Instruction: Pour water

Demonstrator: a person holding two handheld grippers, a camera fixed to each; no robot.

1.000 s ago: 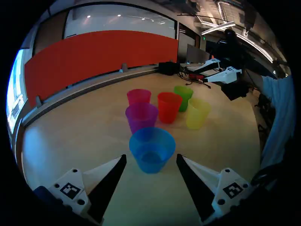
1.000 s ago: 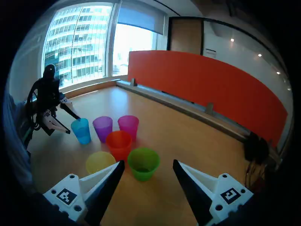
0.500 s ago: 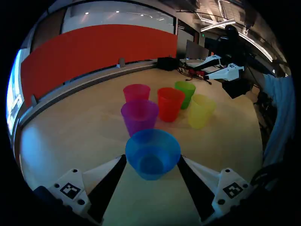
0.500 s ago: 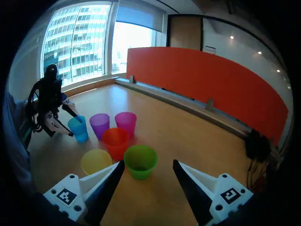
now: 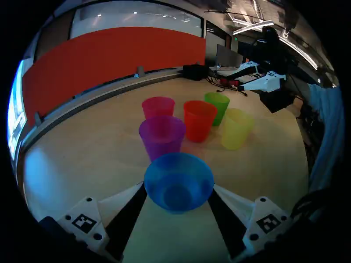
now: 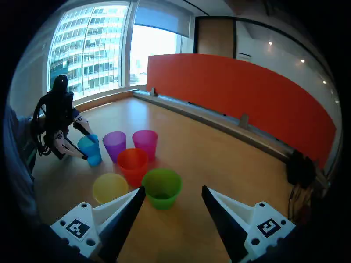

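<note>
left gripper (image 5: 177, 187): fingers spread wide, one on each side of the blue cup (image 5: 178, 199) and close against its walls. i see no squeeze on it, so i read this as lined up to grasp rather than holding.
why so: the cup sits deep between the fingers, rim facing the camera, which suits clamping it at mid-height before lifting to pour.
blue cup contents: translucent, with a darker disc at the bottom. i cannot tell whether water is in it, or how much.
right gripper (image 6: 173, 187): wide open and holding nothing, hovering above the wooden surface (image 6: 210, 166).
green cup (image 6: 161, 188): just ahead of the right gripper, a little toward its left finger, upright. its inside looks bare, though clear water would be hard to see.
why so: probably the right gripper is waiting by a receiving cup while the left one takes the source.
yellow cup (image 6: 109, 186): just beyond the right gripper's left fingertip, upright, nothing visible in it.
beyond the left gripper: purple cup (image 5: 162, 136) right behind the blue one, then pink cup (image 5: 158, 107) and orange cup (image 5: 199, 120) farther ahead, all upright and close together. their contents are not readable.
task stage: judging by this, pouring has not begun.
risk: the cups stand tightly grouped, so lifting the blue one could knock the purple one.
</note>
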